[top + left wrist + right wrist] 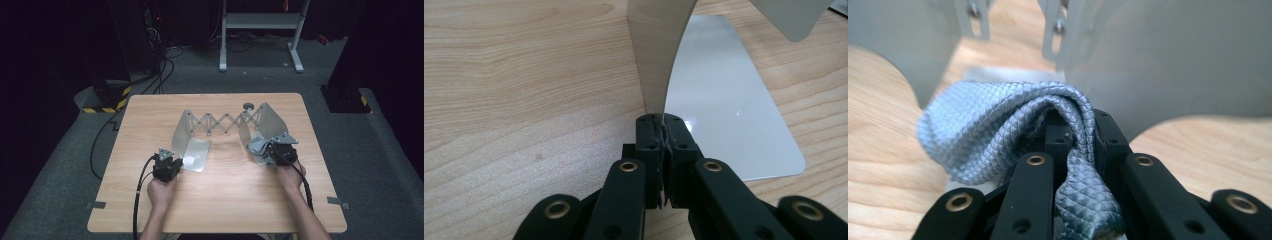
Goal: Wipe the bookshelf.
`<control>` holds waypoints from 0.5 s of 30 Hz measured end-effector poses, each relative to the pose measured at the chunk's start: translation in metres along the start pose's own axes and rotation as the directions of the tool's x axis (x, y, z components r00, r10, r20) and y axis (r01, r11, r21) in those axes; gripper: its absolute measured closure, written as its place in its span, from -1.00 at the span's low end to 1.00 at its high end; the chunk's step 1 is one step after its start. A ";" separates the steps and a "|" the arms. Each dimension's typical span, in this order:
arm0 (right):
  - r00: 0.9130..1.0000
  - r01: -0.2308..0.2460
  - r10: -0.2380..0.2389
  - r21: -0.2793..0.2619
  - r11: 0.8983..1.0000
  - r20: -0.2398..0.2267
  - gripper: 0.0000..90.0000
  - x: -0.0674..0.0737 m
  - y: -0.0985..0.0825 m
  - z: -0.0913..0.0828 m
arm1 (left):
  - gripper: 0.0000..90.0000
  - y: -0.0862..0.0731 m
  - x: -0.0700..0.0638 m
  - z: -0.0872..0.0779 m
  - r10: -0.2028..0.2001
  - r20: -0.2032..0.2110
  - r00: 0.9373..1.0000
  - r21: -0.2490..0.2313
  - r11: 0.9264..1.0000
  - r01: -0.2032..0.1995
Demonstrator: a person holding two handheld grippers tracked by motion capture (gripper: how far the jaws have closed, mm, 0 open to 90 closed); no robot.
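Light wood-grain tabletop (220, 195), square-ish, with tape tabs at its lower corners; grey carpet floor (60, 165) around it, dark room, black cables (155, 80) trailing back to dark equipment, a white metal frame (260, 30) standing on the floor beyond the far edge, yellow-black hazard tape on bases at left and right. On the tabletop sits a grey metal folding rack (220, 122): two curved end plates joined by a scissor lattice, each plate with a flat foot lying on the wood. Left gripper (167, 162) jaws are closed down to a sliver, clamped on the thin lower edge of the rack's left end plate (659, 55); the sheet rises straight up out of the jaw tips, pinched between both pads. The plate's flat shiny foot (734, 110) lies just right of and ahead of the left jaws, flat on the wood; bare tabletop on the jaws' left. Right gripper (280, 150) jaws are nearly closed too, pinching a light blue-grey textured cloth (1003, 135) with a scale-like weave; a fold runs down between the jaws toward the camera, and the bulk of the cloth bunches ahead and to the left of the jaw tips, draped over the left one. The rack's right end plate (1193, 55) stands just beyond the cloth, ahead and right of the right jaws, with lattice bars (1058, 30) straight ahead. In the high view the cloth sits at the foot of that right plate, at the right jaws' tips. A small dark knob (248, 105) is behind the rack, well away from both jaws.
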State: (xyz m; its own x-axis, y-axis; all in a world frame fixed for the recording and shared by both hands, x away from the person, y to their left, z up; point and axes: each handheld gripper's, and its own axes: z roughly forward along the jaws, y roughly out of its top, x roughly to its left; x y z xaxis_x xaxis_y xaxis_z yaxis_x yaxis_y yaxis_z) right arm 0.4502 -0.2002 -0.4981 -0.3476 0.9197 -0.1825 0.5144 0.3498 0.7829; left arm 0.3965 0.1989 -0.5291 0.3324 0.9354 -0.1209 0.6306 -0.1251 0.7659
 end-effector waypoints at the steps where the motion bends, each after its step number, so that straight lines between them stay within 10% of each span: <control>1: 1.000 -0.003 0.003 0.006 1.000 0.000 0.79 0.000 -0.002 0.002 | 0.92 0.000 0.000 0.000 -0.001 0.000 1.000 0.000 1.000 0.001; 15: 0.994 -0.022 0.028 0.056 0.998 -0.104 0.78 0.015 -0.016 0.014 | 0.92 0.000 0.000 0.000 0.002 -0.002 1.000 0.000 1.000 -0.002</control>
State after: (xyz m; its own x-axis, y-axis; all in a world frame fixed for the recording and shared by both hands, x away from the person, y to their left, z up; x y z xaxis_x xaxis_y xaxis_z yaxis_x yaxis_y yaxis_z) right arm 0.4478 -0.1891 -0.5214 -0.4131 0.9054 -0.0976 0.5647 0.3388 0.7525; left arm 0.3965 0.1989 -0.5292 0.3324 0.9357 -0.1185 0.6297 -0.1266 0.7664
